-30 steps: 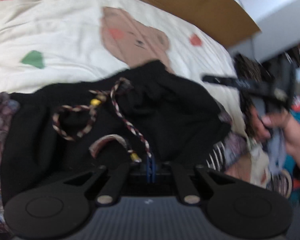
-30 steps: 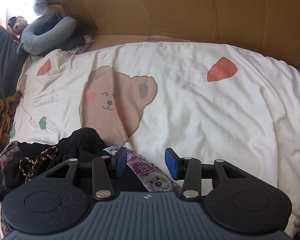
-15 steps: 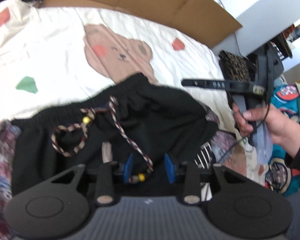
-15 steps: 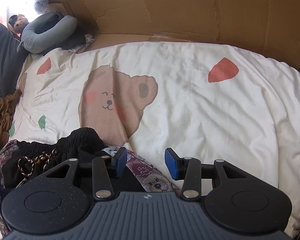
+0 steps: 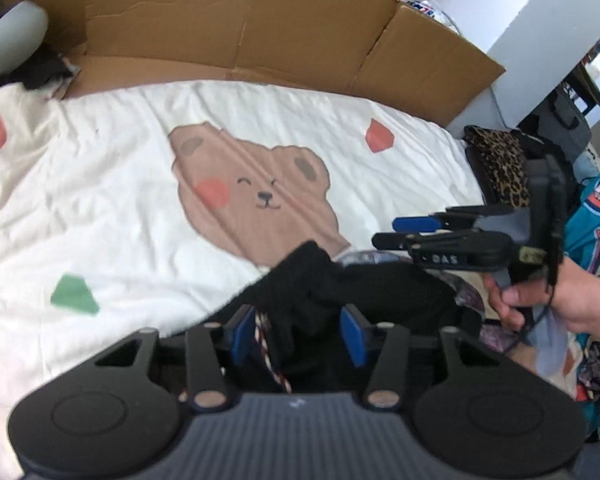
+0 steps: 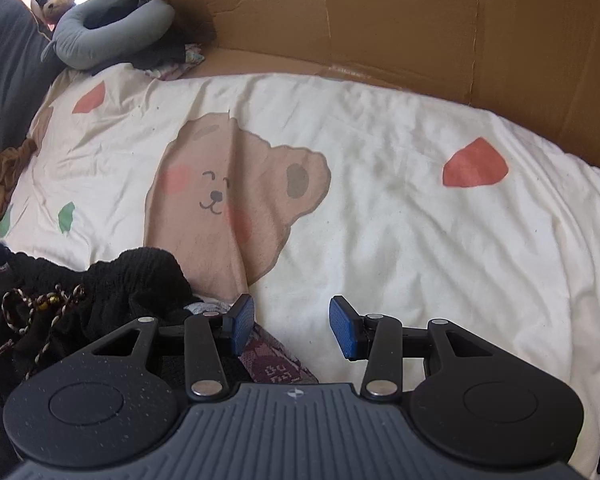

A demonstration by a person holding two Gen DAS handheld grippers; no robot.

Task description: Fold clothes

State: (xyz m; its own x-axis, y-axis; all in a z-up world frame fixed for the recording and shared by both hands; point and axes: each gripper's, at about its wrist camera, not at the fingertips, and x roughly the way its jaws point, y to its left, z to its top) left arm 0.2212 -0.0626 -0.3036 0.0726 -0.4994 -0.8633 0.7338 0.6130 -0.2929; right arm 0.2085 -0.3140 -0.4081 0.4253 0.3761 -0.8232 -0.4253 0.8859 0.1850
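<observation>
**Left fingers let go of the black garment; right fingers idle over the bedspread**

We take the printed bear (image 5: 256, 204) on the cream bedspread (image 5: 112, 208) as our landmark.

Black garment (image 5: 364, 292): bunched in a heap on the bed just below the bear, its upper fold overlapping the lower edge of the print. In the right wrist view the same heap (image 6: 136, 280) lies below and left of the bear, with the braided drawstring (image 6: 32, 304) looped on top. A patterned maroon cloth (image 6: 272, 364) shows under the heap's edge.

Left gripper (image 5: 298, 334): we note that the jaws have just been opening. The blue fingers (image 5: 244, 330) now stand apart, released. Black fabric and a strand of drawstring (image 5: 268, 356) sit in the gap, the strand close by the left pad; we see no pad pressing on the cloth.

Right gripper (image 6: 292, 328): below and right of the bear, jaws parted and released, with only bare bedspread and a corner of the patterned cloth between them. In the left wrist view it (image 5: 392, 232) appears right of the bear, carried by a hand (image 5: 548, 296).

Behind the bear: a cardboard wall (image 6: 380, 20) along the bed's far edge. Up and left of the bear: a grey neck pillow (image 6: 108, 28).
</observation>
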